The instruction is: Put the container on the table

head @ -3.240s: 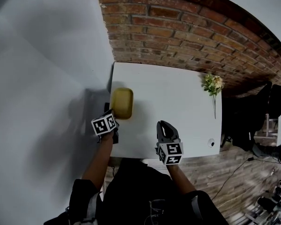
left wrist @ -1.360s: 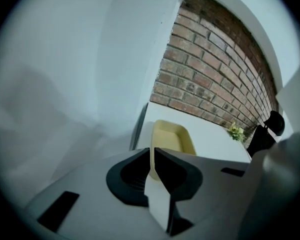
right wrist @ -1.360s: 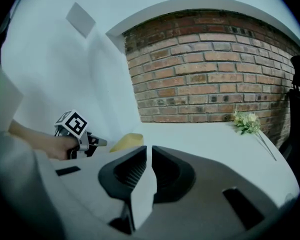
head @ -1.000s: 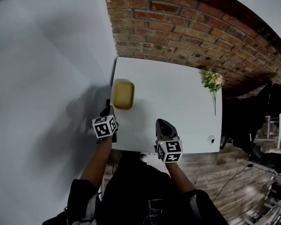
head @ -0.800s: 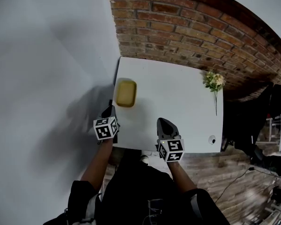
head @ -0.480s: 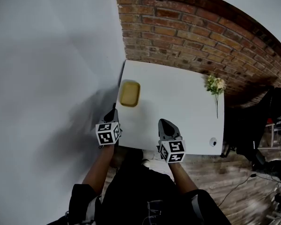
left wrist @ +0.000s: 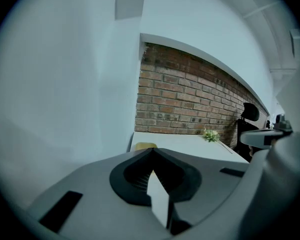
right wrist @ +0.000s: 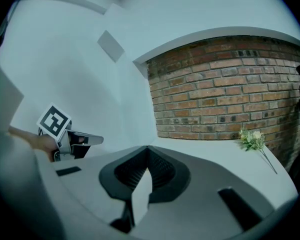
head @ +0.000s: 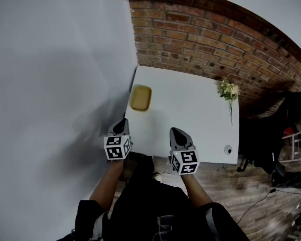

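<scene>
Against brick wall point(head: 200, 39): white table point(head: 190, 119). Near front edge: left gripper point(head: 122, 123) and right gripper point(head: 176, 133), jaws together, empty. At far-left corner: yellow container point(head: 140, 98), resting on tabletop, well apart from both. Far right: flower sprig point(head: 229, 91).

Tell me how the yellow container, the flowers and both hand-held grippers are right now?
Container: resting on the table by its far left corner, open top, looks empty, nothing holding it.
Flowers: lying flat on the table's right side.
Left hand-held gripper: jaws shut, empty, at the table's near edge.
Right hand-held gripper: jaws shut, empty, over the table's near edge.
</scene>
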Demonstrator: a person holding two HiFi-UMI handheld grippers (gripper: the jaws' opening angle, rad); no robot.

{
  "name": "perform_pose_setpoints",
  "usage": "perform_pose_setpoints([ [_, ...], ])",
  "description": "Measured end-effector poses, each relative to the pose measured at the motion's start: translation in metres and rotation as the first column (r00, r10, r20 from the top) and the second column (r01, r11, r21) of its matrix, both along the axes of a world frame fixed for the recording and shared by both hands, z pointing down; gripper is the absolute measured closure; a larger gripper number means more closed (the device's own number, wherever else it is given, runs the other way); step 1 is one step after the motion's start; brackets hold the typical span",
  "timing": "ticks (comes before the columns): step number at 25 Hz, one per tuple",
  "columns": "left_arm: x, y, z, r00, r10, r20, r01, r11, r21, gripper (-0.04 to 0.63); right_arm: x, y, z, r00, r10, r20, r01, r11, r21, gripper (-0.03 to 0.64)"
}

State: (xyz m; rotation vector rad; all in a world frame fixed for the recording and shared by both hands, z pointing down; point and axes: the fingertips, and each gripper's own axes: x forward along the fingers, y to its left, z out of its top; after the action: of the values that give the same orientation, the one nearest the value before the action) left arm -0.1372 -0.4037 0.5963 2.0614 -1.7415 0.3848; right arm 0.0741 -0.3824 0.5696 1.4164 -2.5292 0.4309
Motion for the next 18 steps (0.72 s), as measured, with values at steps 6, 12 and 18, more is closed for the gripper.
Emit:
perform_pose_setpoints([
  [6,0.01,0.024,-0.011,1.0,0.007,-0.002,-0.007,1.0,0.021,0.581,0.003,0.02,-0.006,1.0,-0.01,-0.001,0.01,1.0,0.014,0.594],
  [12,0.021,0.038,-0.017,1.0,0.005,-0.008,-0.005,0.999,0.038,0.581,0.01,0.032,-0.012,1.0,-0.013,-0.003,0.013,0.999,0.032,0.594],
  [18,0.028,0.048,-0.017,1.0,0.008,-0.008,-0.007,0.999,0.036,0.581,0.016,0.041,-0.015,1.0,-0.014,0.002,0.014,0.999,0.042,0.594],
])
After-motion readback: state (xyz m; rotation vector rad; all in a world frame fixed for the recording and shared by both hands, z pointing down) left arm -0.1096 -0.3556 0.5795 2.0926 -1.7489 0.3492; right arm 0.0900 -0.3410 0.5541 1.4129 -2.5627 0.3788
